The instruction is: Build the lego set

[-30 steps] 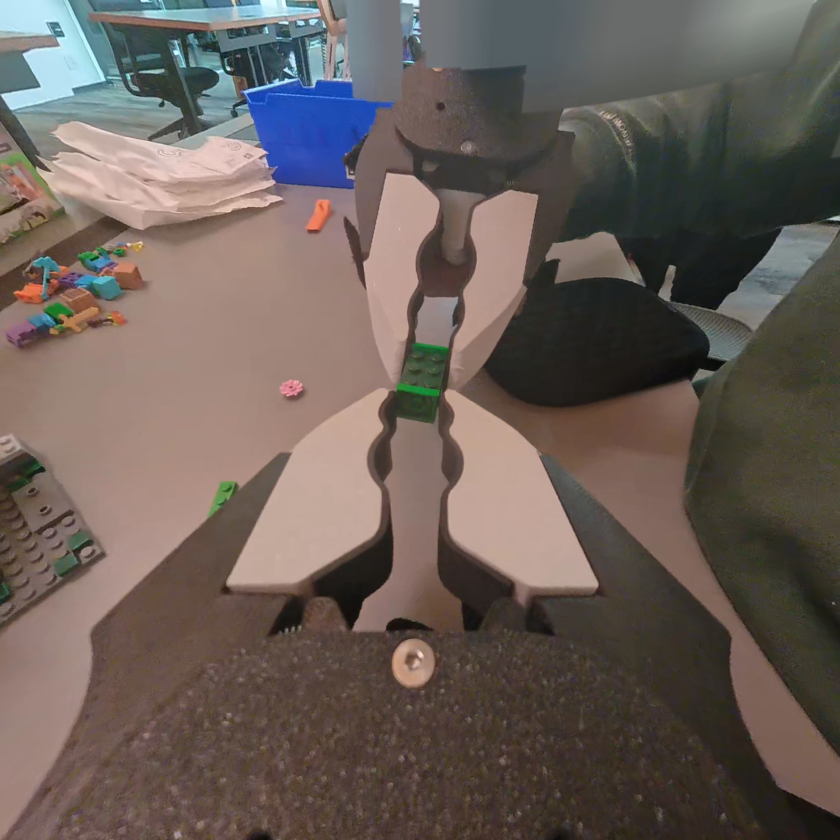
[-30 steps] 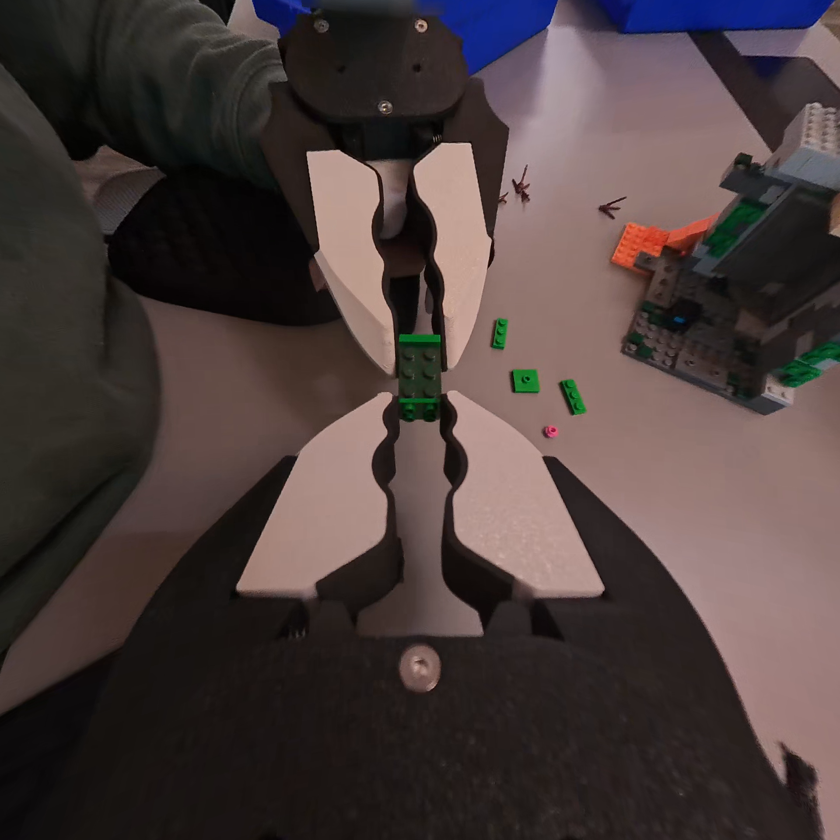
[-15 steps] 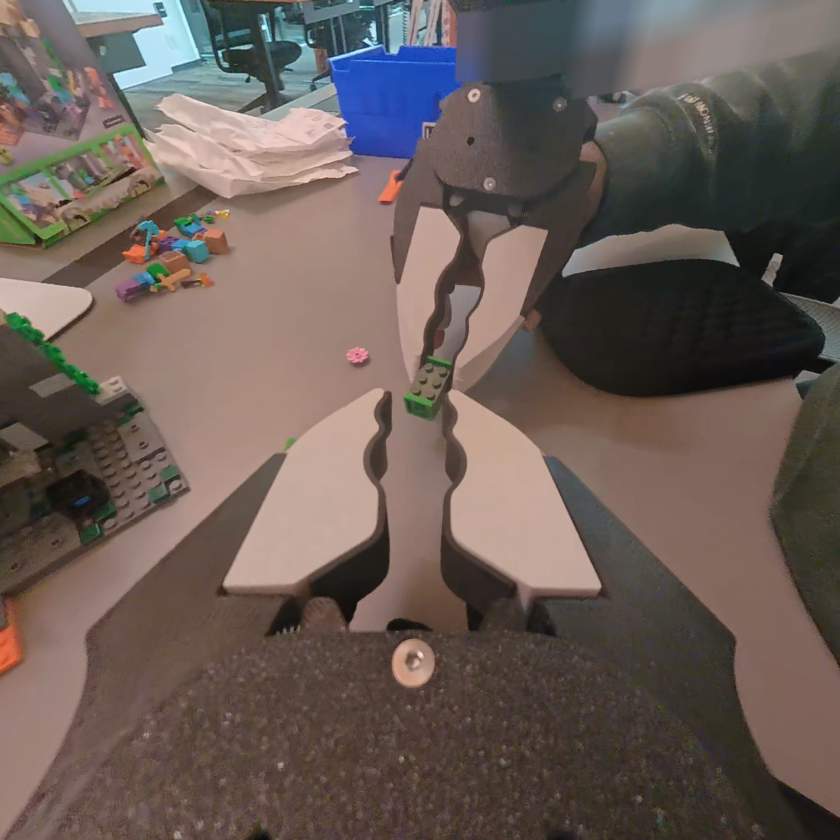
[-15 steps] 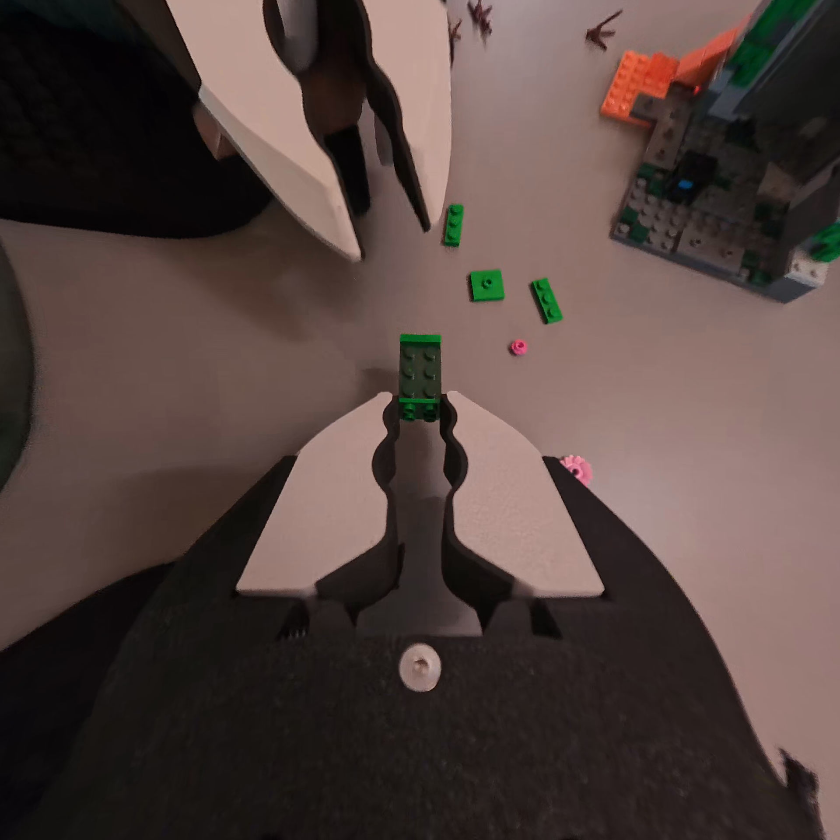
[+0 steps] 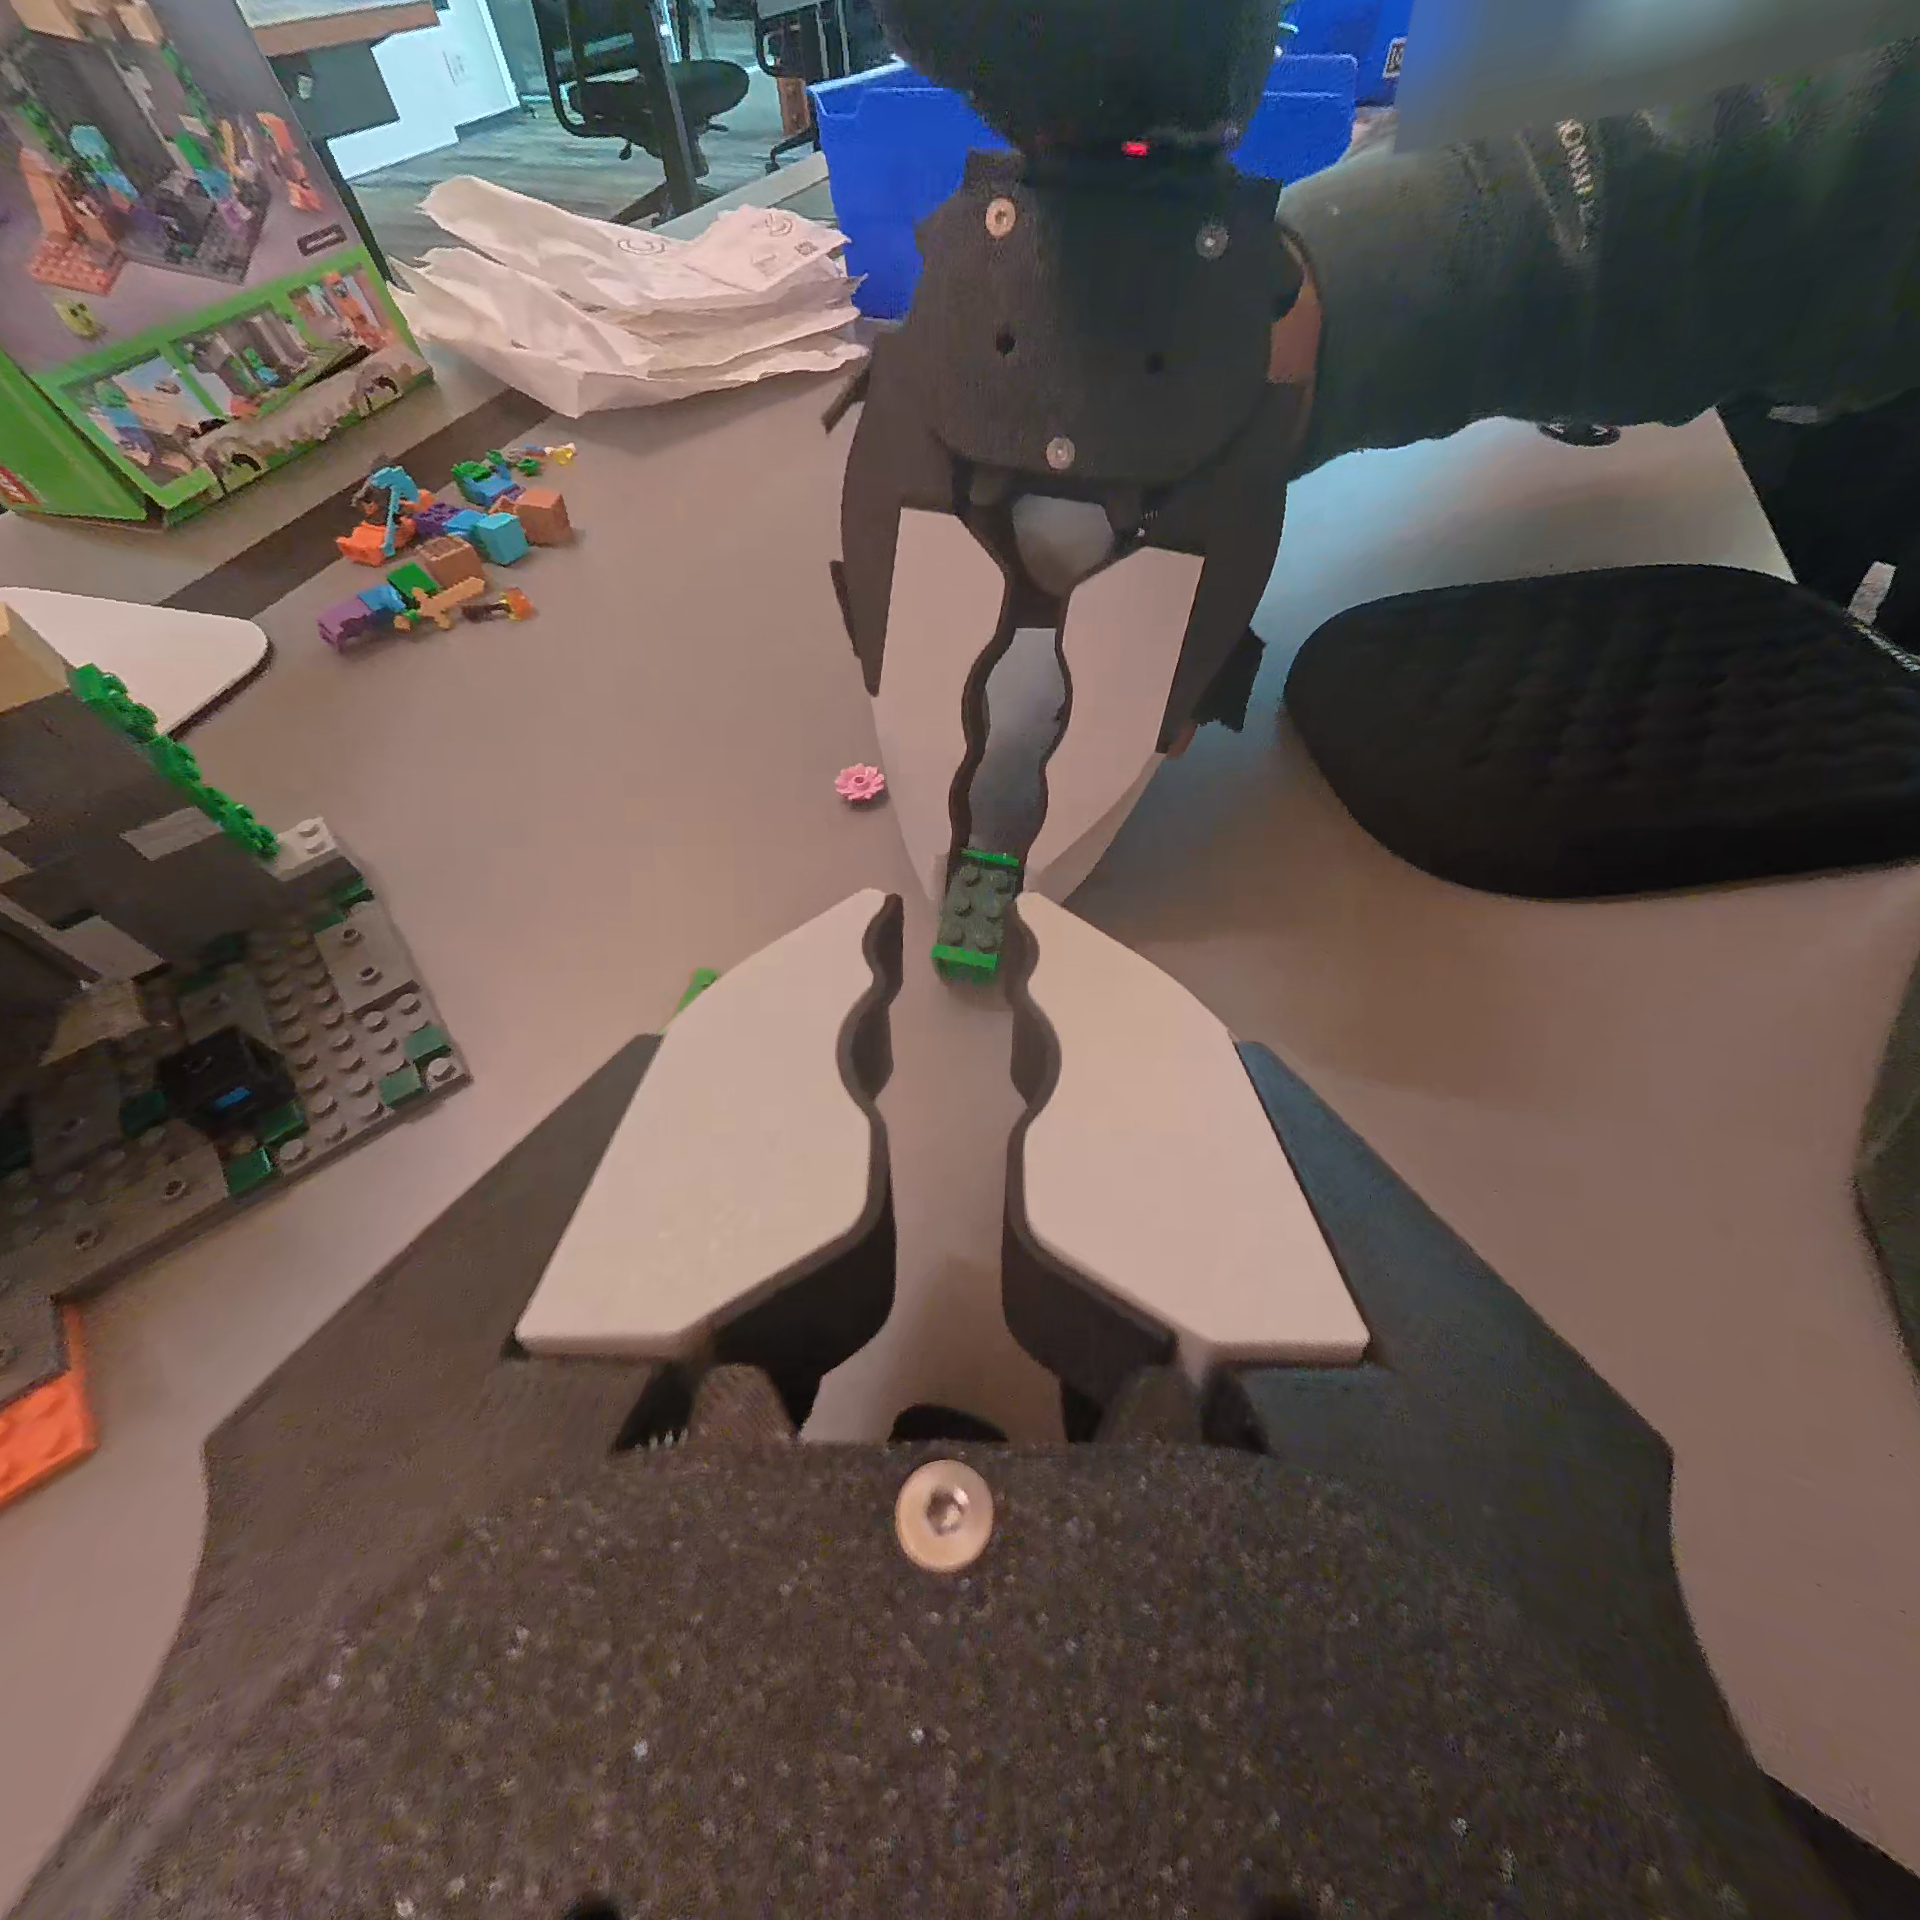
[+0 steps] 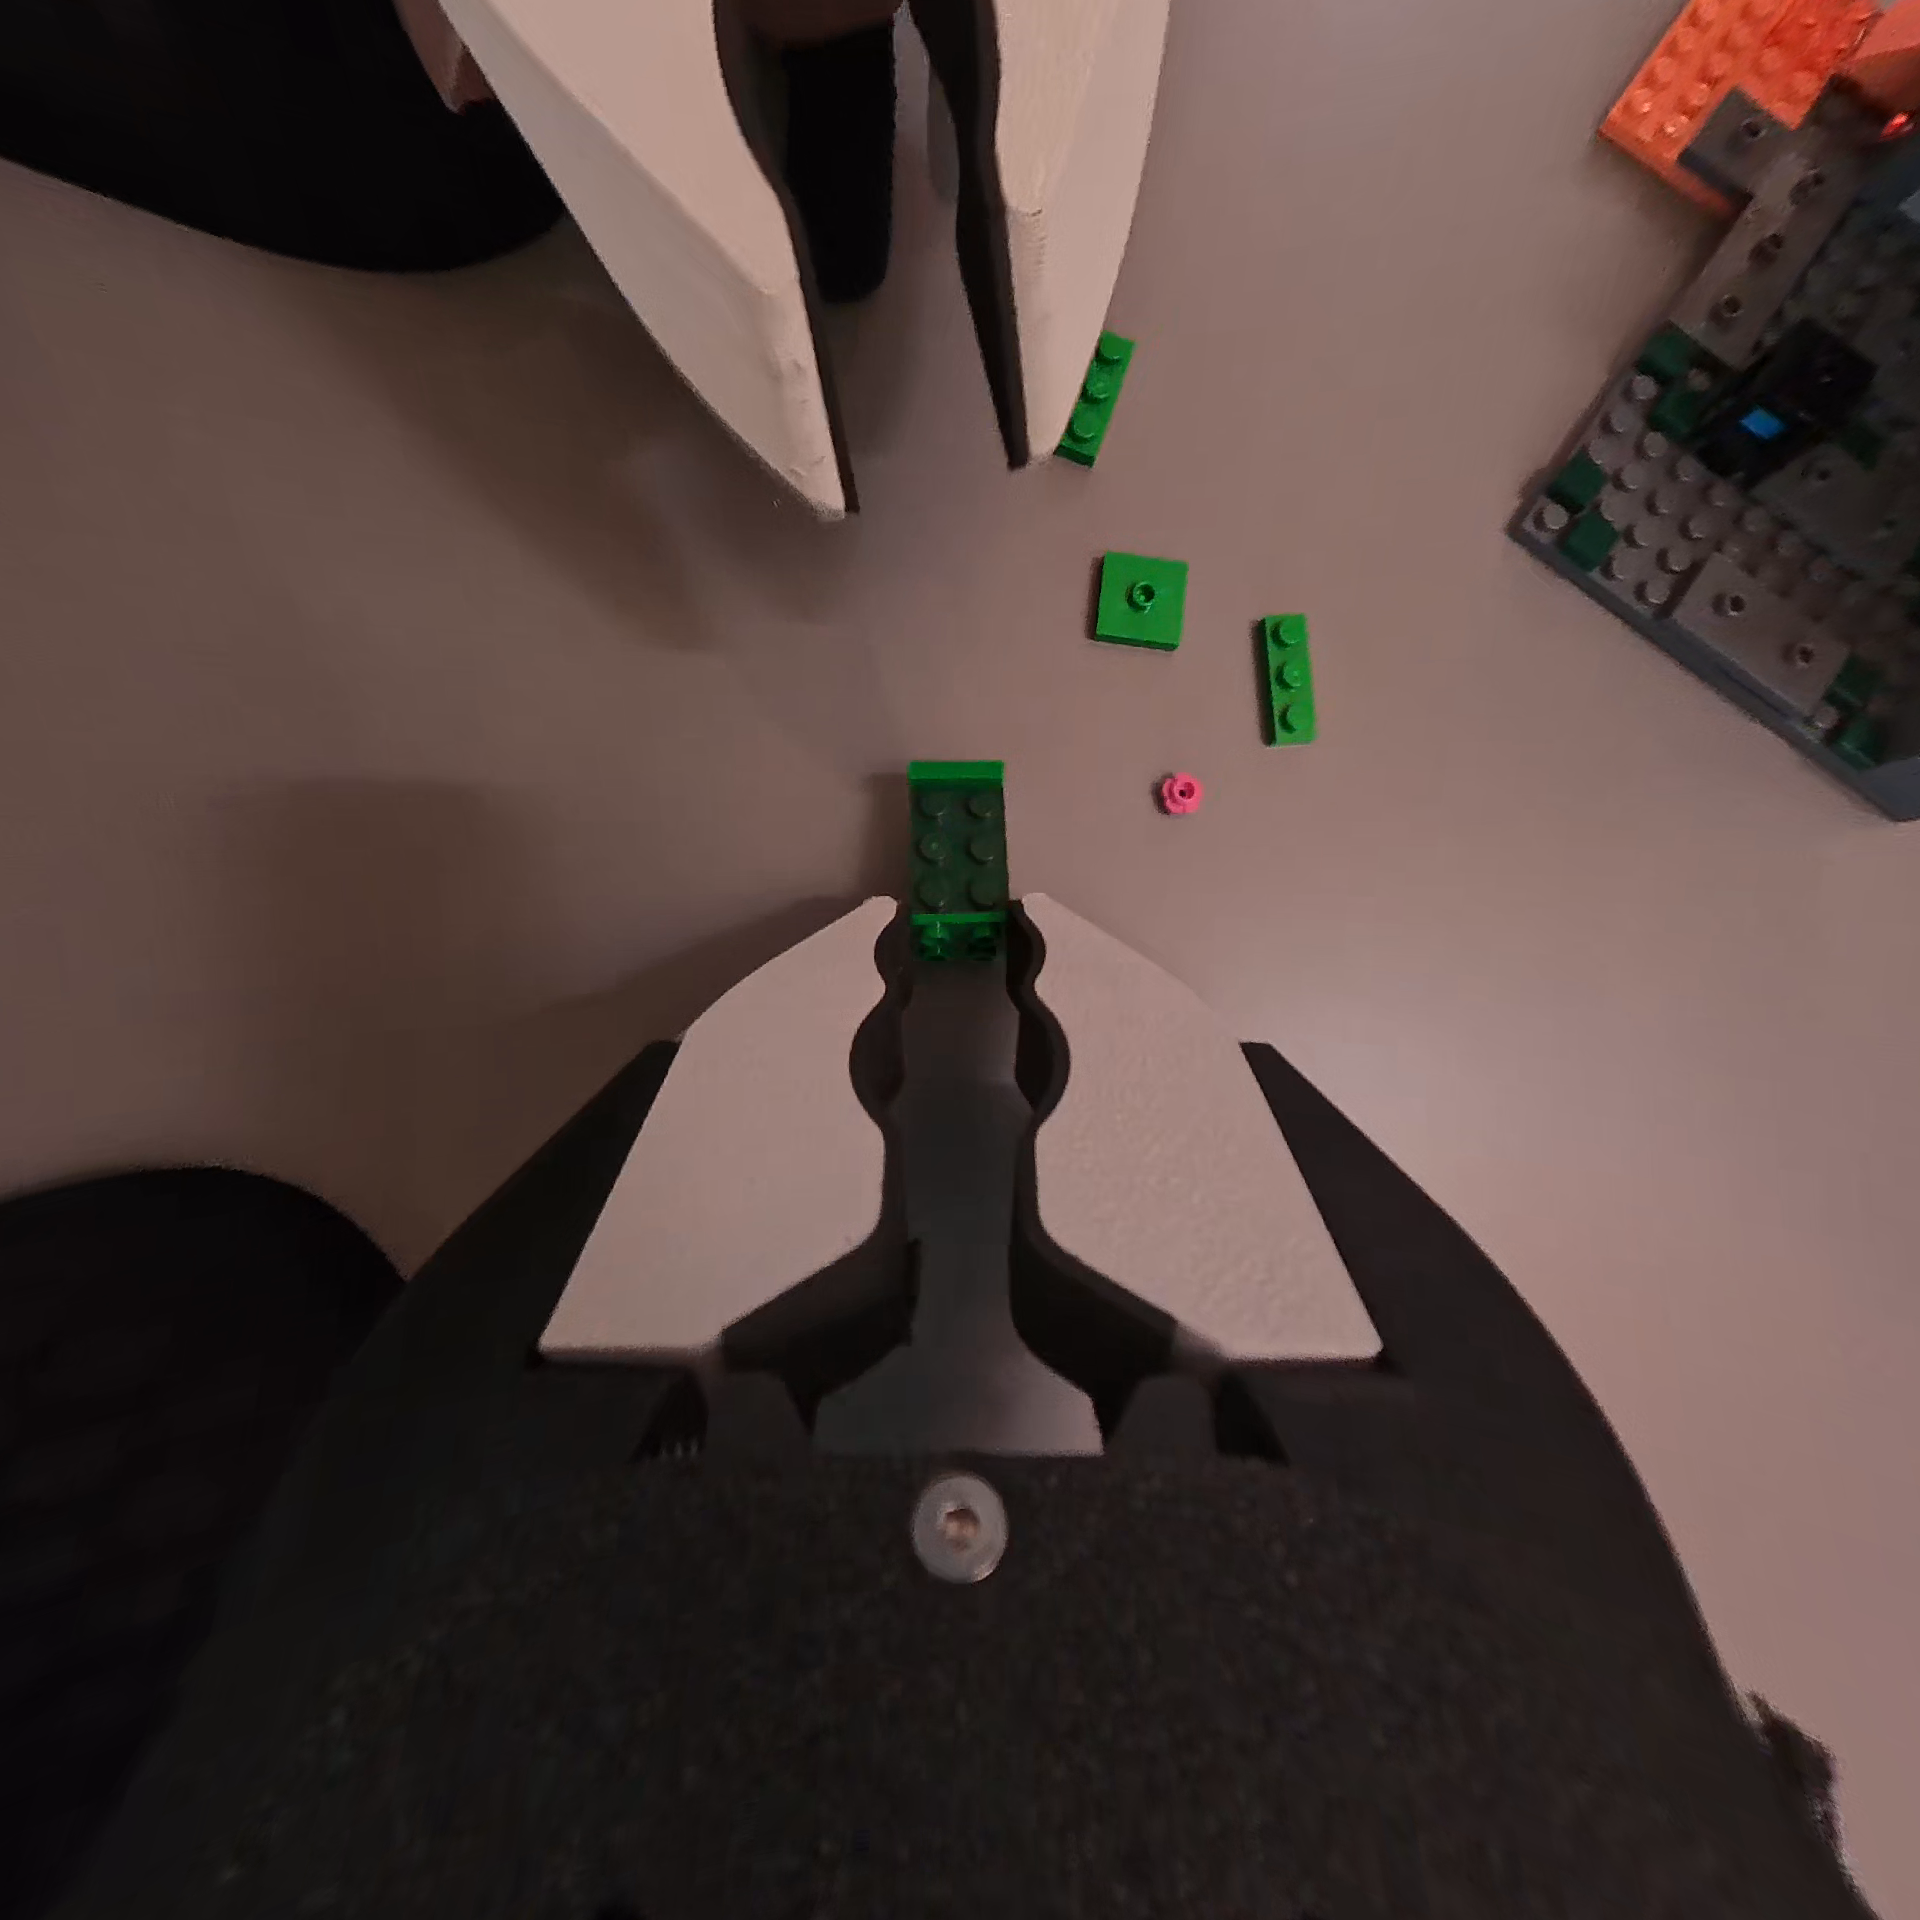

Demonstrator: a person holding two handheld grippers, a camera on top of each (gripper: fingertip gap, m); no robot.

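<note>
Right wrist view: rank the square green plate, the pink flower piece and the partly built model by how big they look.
1. Partly built model, though cut off by the frame edge.
2. Square green plate.
3. Pink flower piece.
All lie on the table, so nearness hardly changes the order.

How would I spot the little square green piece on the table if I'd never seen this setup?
Start at the grey Lego building on the table. Towards the right claw from it, loose green pieces lie flat. The square green plate sits between two narrow green strips; it alone is square, with a single stud in its centre.
</note>
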